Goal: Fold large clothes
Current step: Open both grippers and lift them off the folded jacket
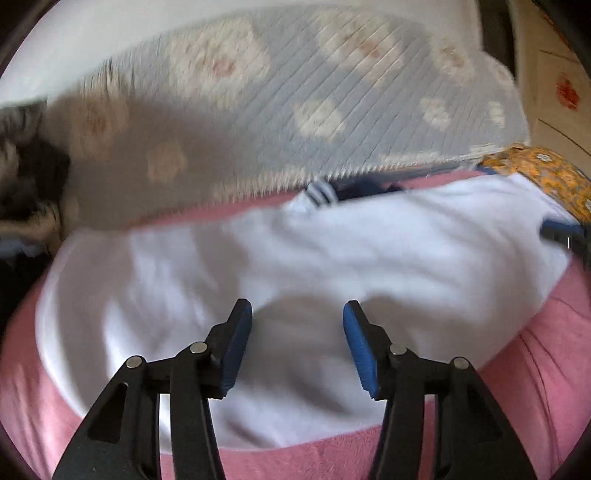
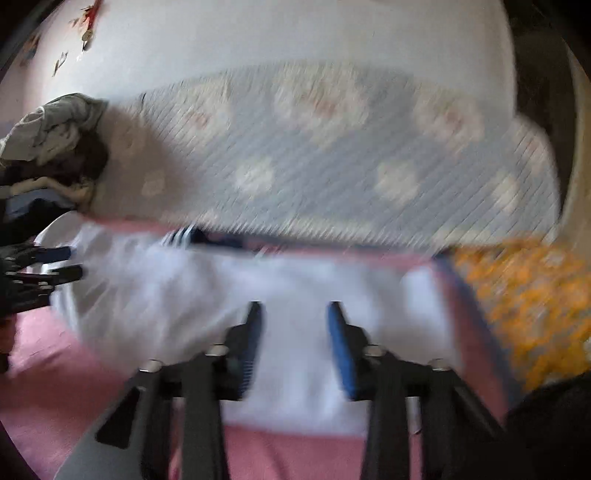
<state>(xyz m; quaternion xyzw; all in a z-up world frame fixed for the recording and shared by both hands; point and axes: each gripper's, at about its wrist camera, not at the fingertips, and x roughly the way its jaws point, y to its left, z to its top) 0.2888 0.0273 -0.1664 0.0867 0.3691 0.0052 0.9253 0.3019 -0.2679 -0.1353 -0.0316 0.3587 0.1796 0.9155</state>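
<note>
The white garment (image 1: 295, 258) lies spread flat on the pink blanket (image 1: 535, 369), which borders it at the near edge and on both sides. A striped dark-and-white piece (image 1: 321, 194) shows at the garment's far edge, toward 12 o'clock. No bin or basket can be made out in either view.

Left gripper (image 1: 297, 314): jaws apart, blue pads clear of the cloth, nothing between them; the tool is released and poised over the near middle of the garment. Right gripper (image 2: 295, 314): jaws apart with white fabric seen through the gap; heavy blur prevents confirming whether the pads touch it, though no pinch is visible. In the left wrist view the right gripper's tip enters at 3 o'clock; in the right wrist view the left gripper appears at 9 o'clock.

Beyond the blanket, a pale blue quilted cover (image 1: 351, 110) with white flower patches extends to 12 o'clock, ending at a white wall (image 2: 295, 33). A heap of rumpled clothes (image 2: 55, 147) sits at 10 o'clock. An orange patterned fabric (image 2: 524, 306) lies at 3 o'clock.
</note>
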